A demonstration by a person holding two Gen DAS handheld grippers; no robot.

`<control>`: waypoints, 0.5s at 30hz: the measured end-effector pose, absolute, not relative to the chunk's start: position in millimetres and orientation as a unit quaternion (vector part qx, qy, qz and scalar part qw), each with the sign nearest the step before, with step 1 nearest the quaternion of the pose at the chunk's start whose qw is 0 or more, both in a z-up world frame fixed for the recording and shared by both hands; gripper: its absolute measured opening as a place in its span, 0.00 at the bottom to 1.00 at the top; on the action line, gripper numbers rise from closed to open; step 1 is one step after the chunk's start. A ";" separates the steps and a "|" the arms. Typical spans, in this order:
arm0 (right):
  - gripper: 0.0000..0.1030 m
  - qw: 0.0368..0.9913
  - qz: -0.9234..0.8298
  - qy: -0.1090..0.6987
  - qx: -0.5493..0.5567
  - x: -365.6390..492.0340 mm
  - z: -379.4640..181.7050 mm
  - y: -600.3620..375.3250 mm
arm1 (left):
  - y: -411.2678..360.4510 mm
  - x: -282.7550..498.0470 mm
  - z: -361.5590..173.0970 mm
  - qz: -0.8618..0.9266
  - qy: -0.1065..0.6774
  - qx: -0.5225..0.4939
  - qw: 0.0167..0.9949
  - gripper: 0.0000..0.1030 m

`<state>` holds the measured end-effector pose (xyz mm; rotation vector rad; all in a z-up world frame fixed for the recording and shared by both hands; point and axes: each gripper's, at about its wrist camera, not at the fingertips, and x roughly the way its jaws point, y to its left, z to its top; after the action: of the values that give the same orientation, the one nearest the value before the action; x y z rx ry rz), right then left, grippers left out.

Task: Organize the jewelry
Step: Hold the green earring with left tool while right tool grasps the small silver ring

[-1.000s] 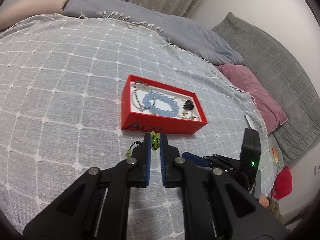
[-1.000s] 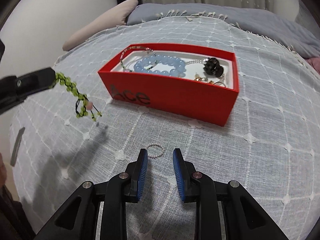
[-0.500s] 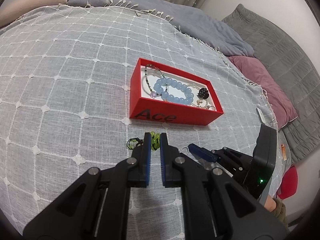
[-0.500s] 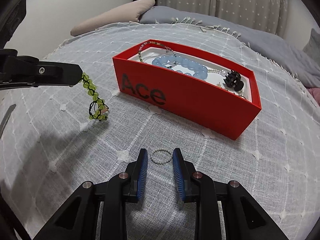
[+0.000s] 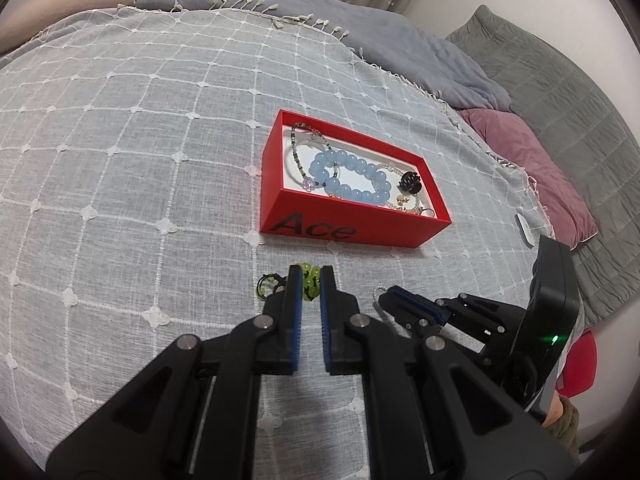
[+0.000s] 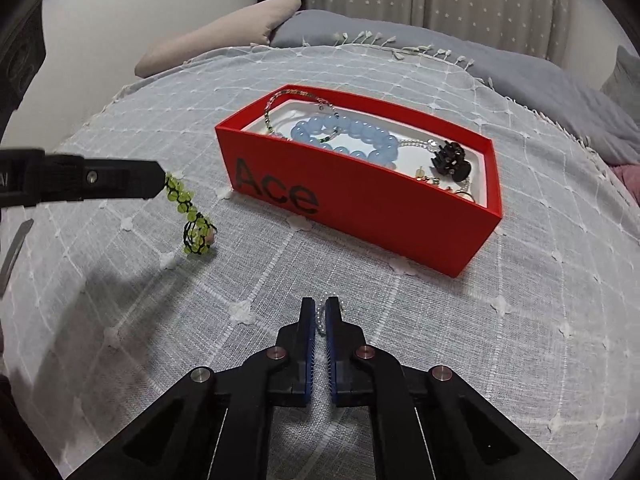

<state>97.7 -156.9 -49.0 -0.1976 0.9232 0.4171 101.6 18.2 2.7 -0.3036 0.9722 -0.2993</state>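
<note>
At the lower centre of the right wrist view, the right gripper (image 6: 320, 312) has its jaws pinched on a small pearl ring (image 6: 329, 307) lying on the bedspread (image 6: 520, 320). At mid left of that view, the left gripper (image 5: 307, 280) clamps one end of a green bead bracelet (image 6: 191, 216), whose loop dangles toward the cloth. The red box (image 6: 360, 208) lies beyond both, up and right of the ring, its long side facing the jaws; the right gripper looks nearer.
</note>
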 end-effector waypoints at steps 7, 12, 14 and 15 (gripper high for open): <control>0.05 0.872 0.206 0.442 -0.047 100.7 -34.6 -173.2 | 17.0 100.8 2.1 -0.139 0.463 -0.141 0.864 0.09; 0.05 0.874 0.208 0.440 -0.009 102.4 -24.1 -188.0 | 16.3 99.8 2.7 -0.137 0.462 -0.138 0.865 0.09; 0.05 0.876 0.205 0.437 -0.005 102.5 -21.4 -191.2 | 16.2 99.9 2.5 -0.137 0.462 -0.138 0.865 0.09; 0.05 0.876 0.204 0.436 -0.013 101.0 -21.8 -189.4 | 16.3 99.9 2.4 -0.137 0.463 -0.137 0.865 0.09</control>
<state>101.0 -189.4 -21.8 -0.0264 0.9095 0.4260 99.9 16.3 2.4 -0.2878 0.9695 -0.2864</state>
